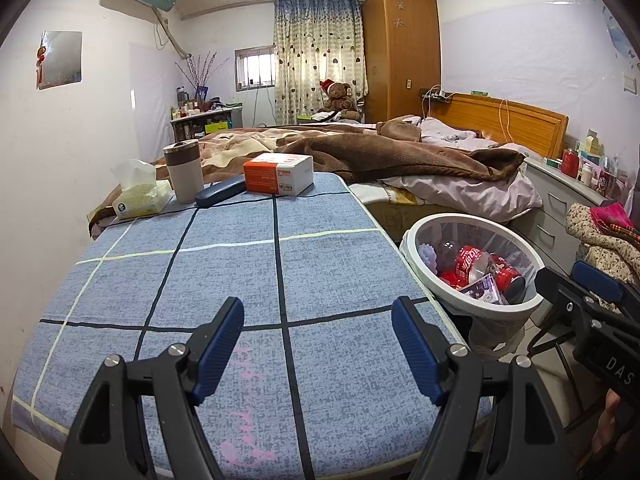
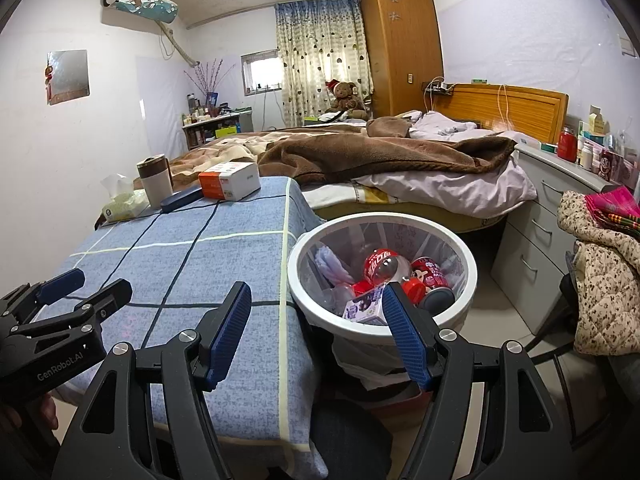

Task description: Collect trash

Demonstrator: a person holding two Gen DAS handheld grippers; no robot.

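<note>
A white trash bin point(image 2: 472, 280) with a mesh liner stands on the floor right of the table. It holds a red plastic bottle point(image 2: 380, 266), a red can point(image 2: 430, 274) and a small purple carton point(image 2: 362, 308). The bin also shows in the left wrist view point(image 1: 412, 242). My left gripper point(image 1: 318, 344) is open and empty above the blue checked tablecloth point(image 1: 224, 272). My right gripper point(image 2: 316, 330) is open and empty, between the table edge and the bin's near rim. Each gripper shows in the other's view: the right gripper point(image 1: 576, 280) and the left gripper point(image 2: 86, 284).
At the table's far end stand a tissue pack point(image 1: 138, 196), a beige and brown tumbler point(image 1: 184, 176), a dark blue case point(image 1: 220, 192) and an orange and white box point(image 1: 278, 174). A bed with a brown blanket point(image 1: 380, 152) lies behind. A grey drawer unit point(image 2: 536, 232) and a chair with clothes point(image 2: 600, 272) are right.
</note>
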